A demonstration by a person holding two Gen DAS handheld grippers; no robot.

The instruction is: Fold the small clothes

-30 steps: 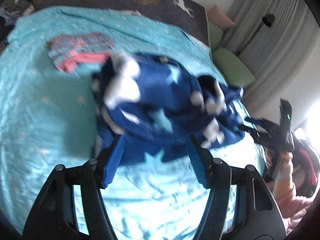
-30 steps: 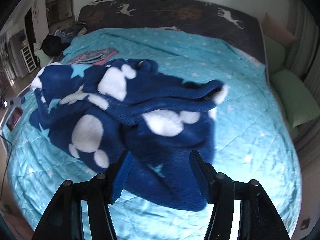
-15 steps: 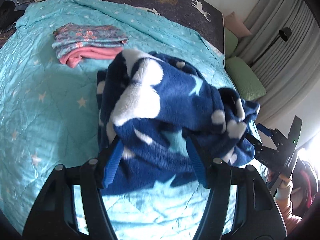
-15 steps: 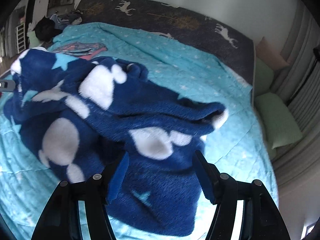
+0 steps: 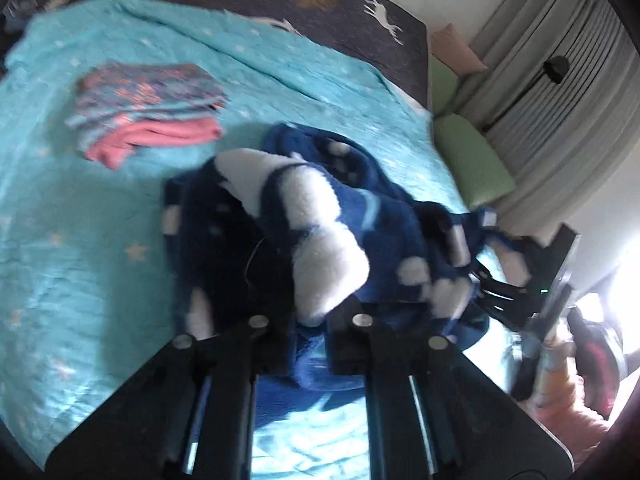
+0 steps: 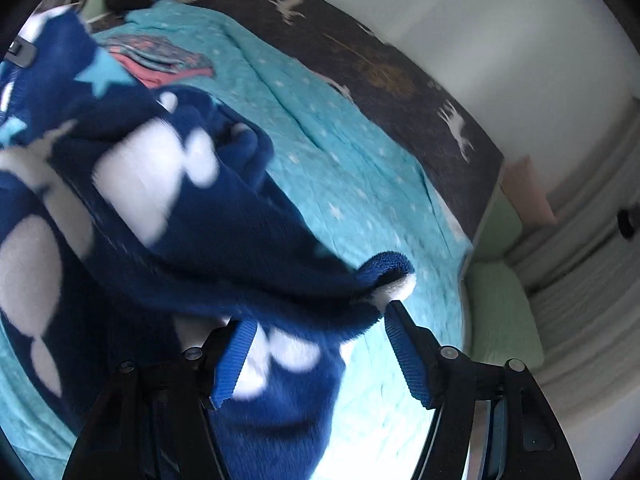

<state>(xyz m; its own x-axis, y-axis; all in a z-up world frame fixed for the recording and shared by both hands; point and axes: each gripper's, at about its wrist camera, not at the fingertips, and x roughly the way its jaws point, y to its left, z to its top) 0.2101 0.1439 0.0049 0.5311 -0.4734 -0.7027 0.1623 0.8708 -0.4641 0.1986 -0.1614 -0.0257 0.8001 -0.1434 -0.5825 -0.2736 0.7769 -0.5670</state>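
A dark blue fleece garment (image 5: 344, 216) with white blotches and light blue stars lies bunched on the turquoise bedspread (image 5: 80, 248). My left gripper (image 5: 312, 328) is shut on a fold of it, the white-patched fleece bulging out between the fingers. The same garment (image 6: 192, 216) fills the left of the right wrist view. My right gripper (image 6: 320, 344) is open, its blue pads on either side of the garment's cuff edge (image 6: 390, 280), with fleece lying between them. The right gripper also shows at the right of the left wrist view (image 5: 516, 296).
A folded stack of patterned and pink clothes (image 5: 148, 104) lies at the back left of the bed. A dark headboard-side blanket with deer prints (image 5: 320, 4) runs along the far edge. Green cushions (image 5: 472, 156) and grey curtains (image 5: 560, 92) stand to the right.
My left gripper has closed on the fleece, which was only between open fingers before. My right gripper has pushed in closer to the cuff and stays open. The garment has bunched up.
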